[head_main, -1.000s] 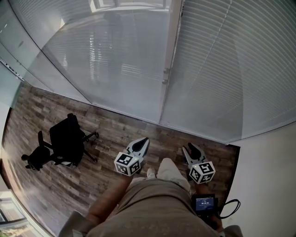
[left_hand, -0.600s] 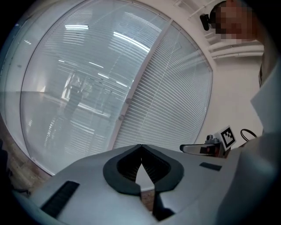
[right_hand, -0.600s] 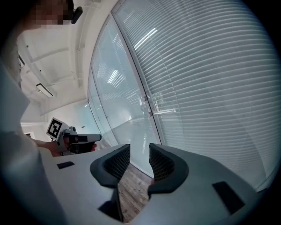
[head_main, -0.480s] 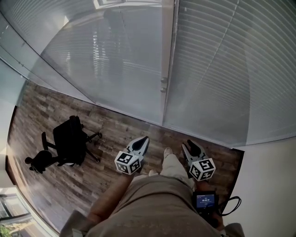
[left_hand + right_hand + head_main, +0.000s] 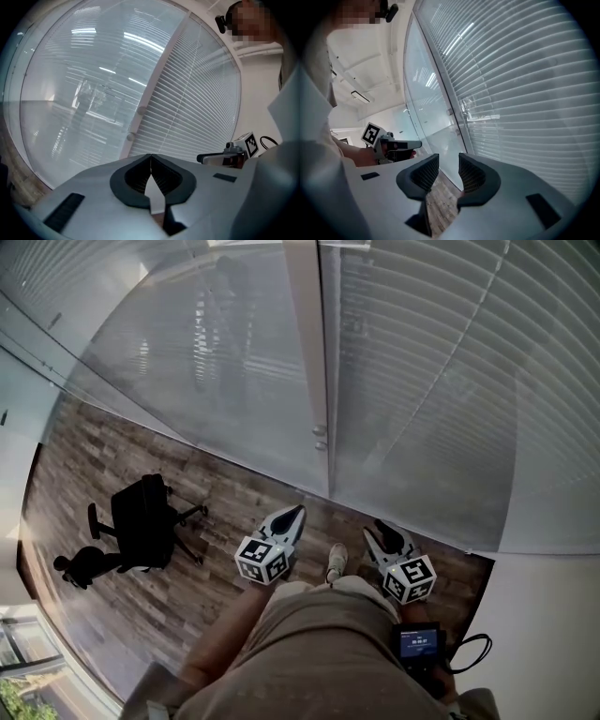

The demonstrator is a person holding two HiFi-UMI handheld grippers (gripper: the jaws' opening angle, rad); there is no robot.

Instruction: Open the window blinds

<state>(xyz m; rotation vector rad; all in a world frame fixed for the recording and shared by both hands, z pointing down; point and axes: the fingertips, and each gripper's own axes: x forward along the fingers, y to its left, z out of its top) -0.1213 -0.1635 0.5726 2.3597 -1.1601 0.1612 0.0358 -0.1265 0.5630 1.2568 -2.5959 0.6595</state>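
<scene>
The blinds (image 5: 441,381) hang on the far side, right of a pale upright post (image 5: 314,352), their slats lowered down to the wood floor (image 5: 225,493); the pane left of the post shows fainter slats through its glass. You hold two claws low in front of you, both pointing toward the window and well apart from the blinds. Your left claw (image 5: 150,159) is clenched, its two jaws meeting along one line with nothing between them. Your right claw (image 5: 449,161) is released, its two jaws apart with only the floor showing through the gap. Two small round knobs (image 5: 320,431) sit one just above the other on the post, beyond the claws. One black office chair (image 5: 145,521) stands on the floor to the left, well away from you. One shoe (image 5: 336,562) shows between the claws. At your right hip sits one small device (image 5: 418,643) with a lit screen, and one dark cable (image 5: 472,652) loops just beside it.
</scene>
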